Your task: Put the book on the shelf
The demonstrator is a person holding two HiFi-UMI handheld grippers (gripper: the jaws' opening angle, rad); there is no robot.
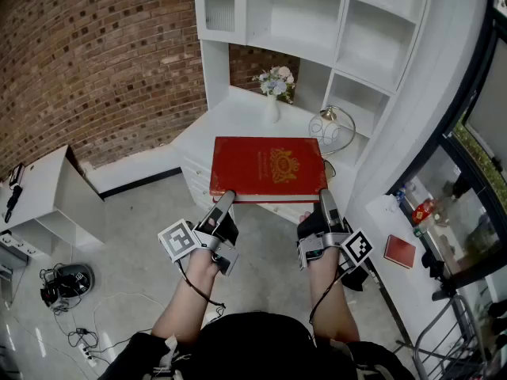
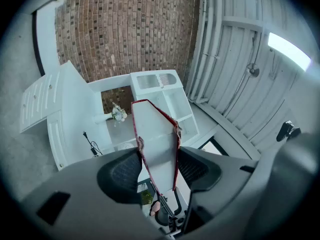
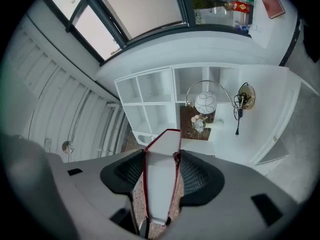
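A large red book (image 1: 268, 168) with a gold crest on its cover is held flat in the air in front of the white shelf unit (image 1: 317, 22). My left gripper (image 1: 224, 199) is shut on the book's near left edge, and my right gripper (image 1: 326, 199) is shut on its near right edge. In the left gripper view the book's white page edge (image 2: 156, 144) runs between the pads, red covers on both sides. The right gripper view shows the same page edge (image 3: 161, 179) clamped between its pads, pointing at the shelf compartments (image 3: 150, 96).
On the white desk counter (image 1: 230, 121) stand a vase of flowers (image 1: 274, 85) and a round lamp (image 1: 329, 125). A white cabinet (image 1: 47, 192) is at the left, with cables and a device (image 1: 63, 283) on the floor. A small red book (image 1: 399, 252) lies on the right ledge.
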